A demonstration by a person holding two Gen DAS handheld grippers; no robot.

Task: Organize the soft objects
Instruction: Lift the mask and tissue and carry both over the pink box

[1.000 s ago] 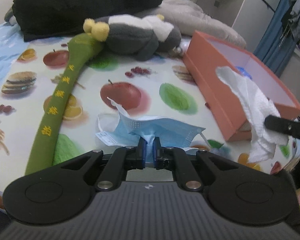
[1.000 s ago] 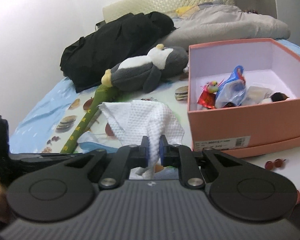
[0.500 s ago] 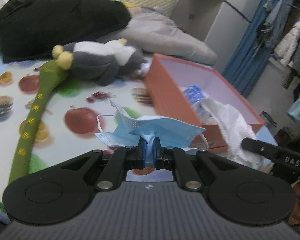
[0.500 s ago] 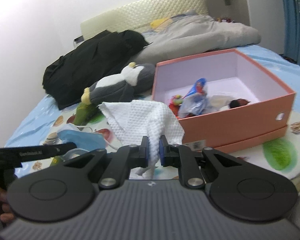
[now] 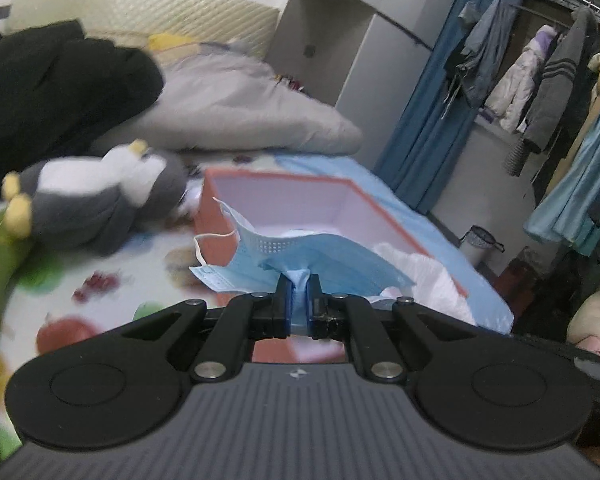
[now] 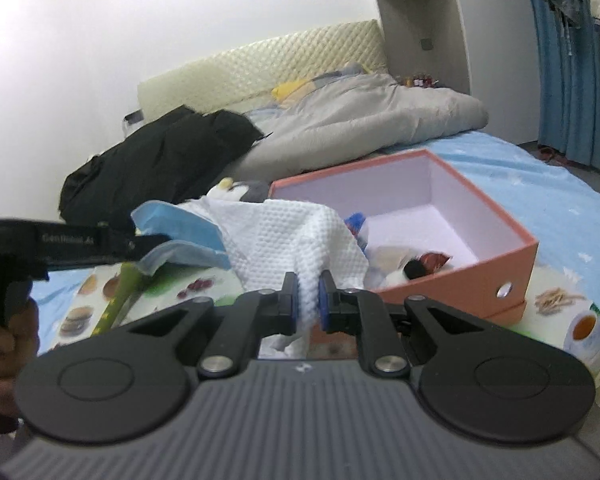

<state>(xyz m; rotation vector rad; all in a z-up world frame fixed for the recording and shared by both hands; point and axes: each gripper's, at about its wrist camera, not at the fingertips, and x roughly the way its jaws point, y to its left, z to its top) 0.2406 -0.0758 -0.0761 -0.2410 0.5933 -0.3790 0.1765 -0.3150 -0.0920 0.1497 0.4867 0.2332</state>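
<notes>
A: Blue face mask (image 5: 300,256) pinched in the left gripper (image 5: 299,300), jaws clamped on its pleats, held off the bed, near side of the pink box (image 5: 388,216).
B: White cloth (image 6: 296,232) in the right gripper (image 6: 308,300), same, jaws tight on a fold, draped at the box's near-left corner.
A: Beyond, left: penguin plush (image 5: 96,196). Far: grey duvet (image 5: 240,104), black coat (image 5: 48,92).

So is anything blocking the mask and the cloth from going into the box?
Nothing visible. The box is open on top, with only small items on its floor. The mask and the cloth hang clamped in the hand-held grippers in front of its near wall.
</notes>
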